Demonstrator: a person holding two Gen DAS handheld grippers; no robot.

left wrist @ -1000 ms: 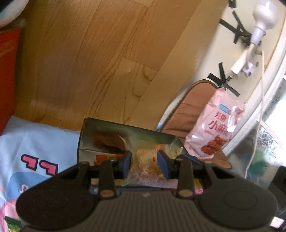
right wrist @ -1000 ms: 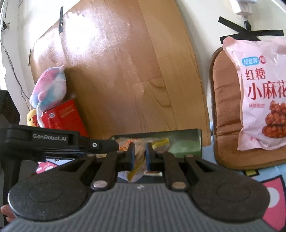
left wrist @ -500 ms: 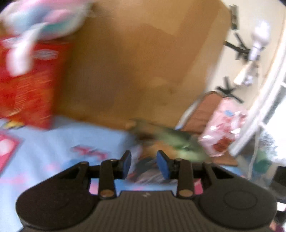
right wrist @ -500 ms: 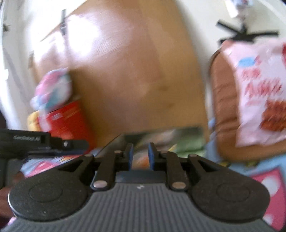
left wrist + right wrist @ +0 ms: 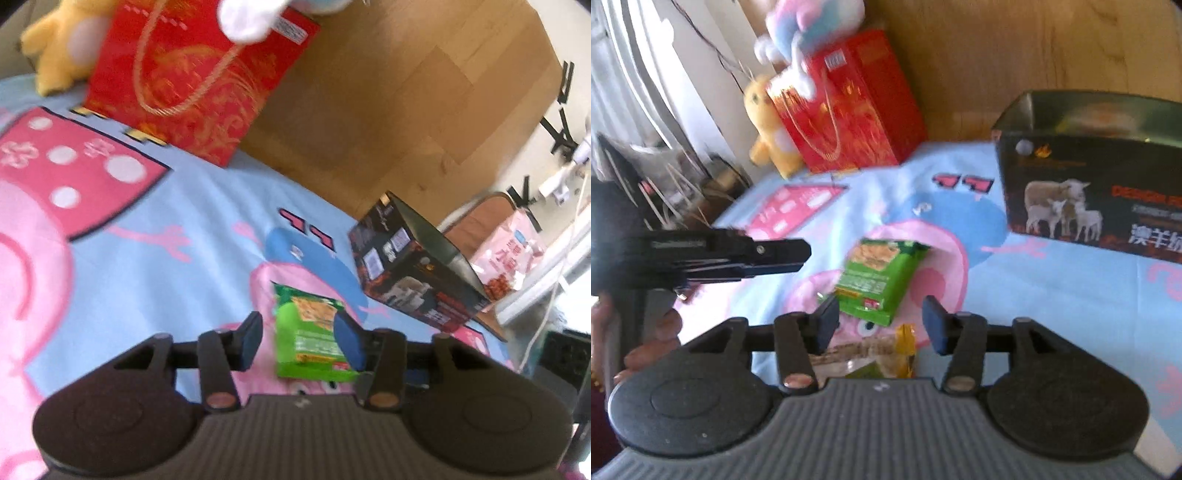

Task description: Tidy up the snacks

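Wood-grain board (image 5: pixel 388 110) backs a surface covered by a light blue cartoon-print cloth (image 5: pixel 184 236) with pink figures; whether a bed or a desk lies under it cannot be told. At far left against the board sits a yellow plush toy (image 5: pixel 768 122), and just beside it stands a red gift bag (image 5: pixel 192 81) with a gold cord handle, a pink-and-blue plush (image 5: pixel 809 22) leaning over its top. Near the middle of the cloth lies a green snack packet (image 5: pixel 882 273), flat on a pink patch of the print. Left tongs (image 5: pixel 301 338): jaws opening, the packet between them in the left wrist view, lying close along the right pad with a clear gap at the left pad; no pinch seen. In the right wrist view the left tool shows as a black bar at the left edge, with fingers of a hand (image 5: pixel 653 332) wrapped below it. Right tongs (image 5: pixel 879 323): jaws opening, spread, nothing pinched; a yellow-edged clear packet (image 5: pixel 882 354) lies just under them, nearer the camera than the green one. To the right stands a dark open-topped carton (image 5: pixel 1089 177) printed with sheep, apart from both packets. Far right, beyond the carton, a pink snack bag (image 5: pixel 513 258) rests on a brown cushion (image 5: pixel 476 225).
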